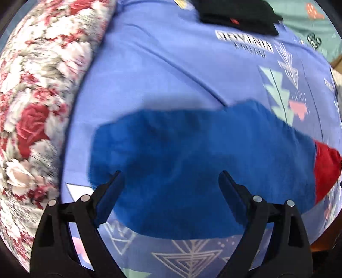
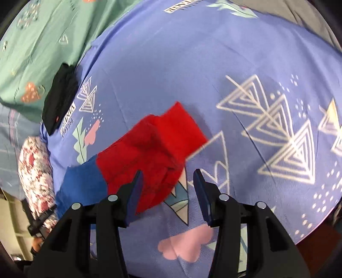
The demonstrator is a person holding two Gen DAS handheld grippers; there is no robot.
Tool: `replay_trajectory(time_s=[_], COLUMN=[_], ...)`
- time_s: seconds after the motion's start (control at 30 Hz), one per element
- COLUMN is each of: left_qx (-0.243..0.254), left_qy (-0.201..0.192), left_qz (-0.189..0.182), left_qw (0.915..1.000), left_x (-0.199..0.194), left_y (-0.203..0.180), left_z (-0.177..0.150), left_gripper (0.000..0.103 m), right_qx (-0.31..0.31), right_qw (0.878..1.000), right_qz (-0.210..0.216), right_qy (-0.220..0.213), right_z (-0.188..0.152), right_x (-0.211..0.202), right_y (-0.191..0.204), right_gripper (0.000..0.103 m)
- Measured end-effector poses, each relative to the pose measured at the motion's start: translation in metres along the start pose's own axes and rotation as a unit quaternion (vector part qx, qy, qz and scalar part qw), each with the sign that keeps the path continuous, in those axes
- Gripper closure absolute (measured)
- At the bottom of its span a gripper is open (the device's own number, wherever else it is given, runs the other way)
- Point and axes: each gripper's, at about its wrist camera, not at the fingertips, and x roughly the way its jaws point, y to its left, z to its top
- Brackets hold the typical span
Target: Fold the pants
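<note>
- Floral cushion (image 1: 32, 107) along the bed's left edge, just beside the sheet (image 1: 160, 74).
- Left gripper (image 1: 171, 188): jaws spread wide, nothing between the pads. It hangs over the blue half of the pants (image 1: 192, 166), pointing steeply down; whether the tips touch the cloth cannot be told.
- Pants: a blue-and-red bundle lying flat on the sheet near the bed's front edge. The long axis runs left to right across the left view, blue end toward the cushion, red end (image 2: 154, 145) toward the right gripper.
- Black garment (image 1: 239, 15), folded, lies well apart toward the bed's far edge, by the green cover (image 2: 42, 42).
- Right gripper (image 2: 167, 188): jaws about half open and empty. The red end lies ahead and to the left of them, its near corner just between the tips, the pads not pressing on it.
- Judgement: each gripper is nearer its own end, left to blue and right to red. The next fold probably carries one end along that axis onto the other.
</note>
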Motion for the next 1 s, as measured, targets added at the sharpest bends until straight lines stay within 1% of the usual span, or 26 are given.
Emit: replay_trajectory(time_s=[0.07,0.13,0.23,0.27,0.37,0.4,0.43,0.5,0.53,0.57,0.63,0.67,0.73,0.77,0.8,0.83,0.87,0.9,0.93,1.0], left_qx=[0.006,0.018,0.035,0.037,0.035,0.032,0.024,0.018,0.019,0.021,0.024,0.025,0.027,0.027,0.027,0.027,0.028,0.03,0.029,0.025], left_qy=[0.012,0.013,0.011,0.012,0.03,0.033,0.039,0.046,0.048,0.05,0.051,0.05,0.05,0.049,0.049,0.049,0.049,0.048,0.046,0.042], left_qz=[-0.015,-0.02,-0.016,-0.015,0.016,0.019,0.022,0.026,0.029,0.031,0.03,0.03,0.029,0.029,0.029,0.029,0.028,0.028,0.026,0.021], left_qw=[0.9998,0.9996,0.9992,0.9991,0.9988,0.9988,0.9987,0.9984,0.9982,0.9981,0.998,0.998,0.998,0.998,0.9981,0.998,0.998,0.998,0.9982,0.9986], left_x=[0.011,0.008,0.013,0.014,0.029,0.032,0.037,0.043,0.046,0.046,0.048,0.049,0.049,0.05,0.05,0.05,0.05,0.052,0.051,0.053], left_y=[-0.008,-0.008,-0.018,-0.017,-0.013,-0.011,-0.007,-0.002,-0.001,0.002,0.003,0.002,0.001,0.001,0.001,0.001,0.001,-0.002,-0.001,-0.002], left_z=[0.001,-0.002,-0.003,-0.003,-0.009,-0.01,-0.012,-0.015,-0.016,-0.018,-0.019,-0.02,-0.019,-0.019,-0.018,-0.018,-0.018,-0.014,-0.013,-0.007], left_gripper=[0.012,0.012,0.012,0.012,0.012,0.012,0.012,0.012,0.012,0.012,0.012,0.012,0.012,0.012,0.012,0.012,0.012,0.012,0.012,0.012], right_qx=[0.017,0.011,0.01,0.001,-0.018,-0.02,-0.021,-0.026,-0.031,-0.043,-0.053,-0.055,-0.059,-0.057,-0.058,-0.061,-0.057,-0.045,-0.019,0.004], right_qw=[1.0,1.0,1.0,1.0,0.999,0.999,0.999,0.998,0.997,0.994,0.989,0.988,0.988,0.989,0.989,0.987,0.98,0.974,0.979,0.988], right_qz=[0.021,0.011,0.006,-0.006,-0.026,-0.029,-0.035,-0.061,-0.075,-0.101,-0.138,-0.145,-0.146,-0.139,-0.133,-0.145,-0.189,-0.221,-0.201,-0.154], right_qy=[0.007,0.007,-0.004,-0.009,-0.017,-0.018,-0.017,-0.012,-0.012,-0.009,0.003,0.008,0.008,0.002,-0.008,-0.015,-0.008,0.007,0.013,-0.011], right_z=[-0.001,0.001,0.009,0.012,0.021,0.024,0.026,0.028,0.028,0.027,0.025,0.025,0.028,0.032,0.035,0.038,0.041,0.044,0.045,0.045], right_x=[0.011,0.022,0.032,0.036,0.042,0.044,0.046,0.043,0.039,0.032,0.022,0.018,0.013,0.015,0.019,0.024,0.033,0.04,0.039,0.022], right_y=[-0.003,0.0,0.002,0.007,0.018,0.02,0.022,0.028,0.034,0.045,0.057,0.065,0.073,0.074,0.073,0.071,0.064,0.056,0.046,0.037], right_gripper=[0.056,0.057,0.067,0.07,0.072,0.076,0.078,0.083,0.084,0.085,0.085,0.085,0.083,0.079,0.061,0.049,0.041,0.042,0.042,0.041])
